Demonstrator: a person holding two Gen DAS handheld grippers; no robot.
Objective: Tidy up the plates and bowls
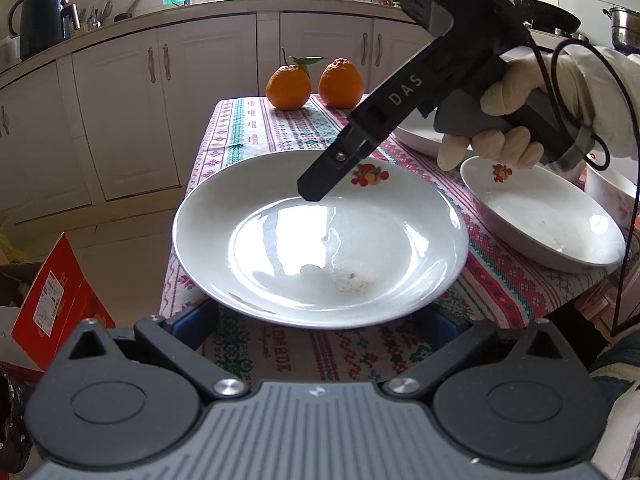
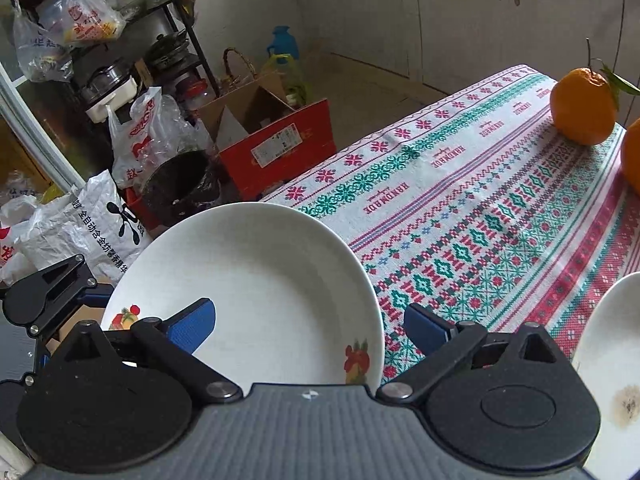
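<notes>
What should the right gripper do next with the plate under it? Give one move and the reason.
Probably lower the right gripper until the plate has its rim between the pads. Its jaws stand open, one pad over the plate, the other over the tablecloth, nothing gripped.

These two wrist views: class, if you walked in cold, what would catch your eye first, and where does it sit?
First, the big white plate with a fruit print, jutting over the near edge of the patterned tablecloth, with the left gripper at its near rim. Above it hangs the right gripper, jaws wide with nothing pinched between them. Two oranges glow at the far end, and a second plate lies to the right.
</notes>
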